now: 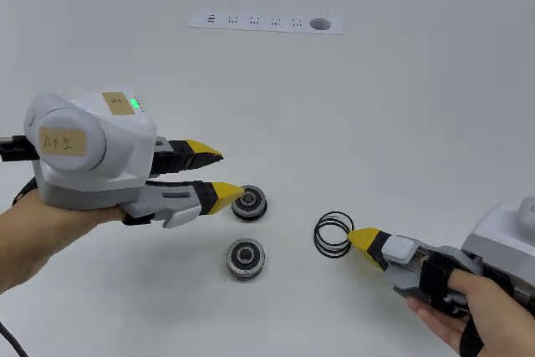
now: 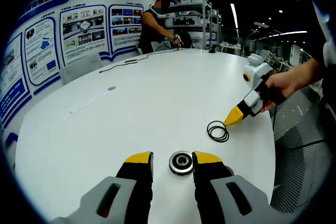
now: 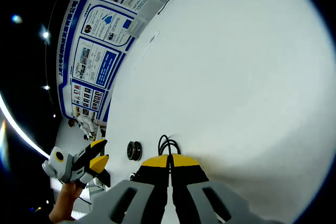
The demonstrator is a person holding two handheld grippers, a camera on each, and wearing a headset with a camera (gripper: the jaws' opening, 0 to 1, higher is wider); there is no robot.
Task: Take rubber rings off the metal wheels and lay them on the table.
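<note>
Two metal wheels lie on the white table (image 1: 401,98): one (image 1: 249,202) by my left gripper's lower fingertip, the other (image 1: 246,257) nearer me. My left gripper (image 1: 224,175) is open; in its own view the wheel (image 2: 181,162) sits just beyond the gap between its yellow tips (image 2: 172,157). Black rubber rings (image 1: 333,234) lie overlapping on the table to the right. My right gripper (image 1: 362,238) is shut, its tip at their edge, and in its own view a ring (image 3: 165,143) runs into the closed tips (image 3: 169,161).
A white power strip (image 1: 266,22) lies flat at the far side of the table. Beyond the table's far end a person (image 2: 157,24) stands near shelving. Poster boards (image 2: 79,24) line the wall.
</note>
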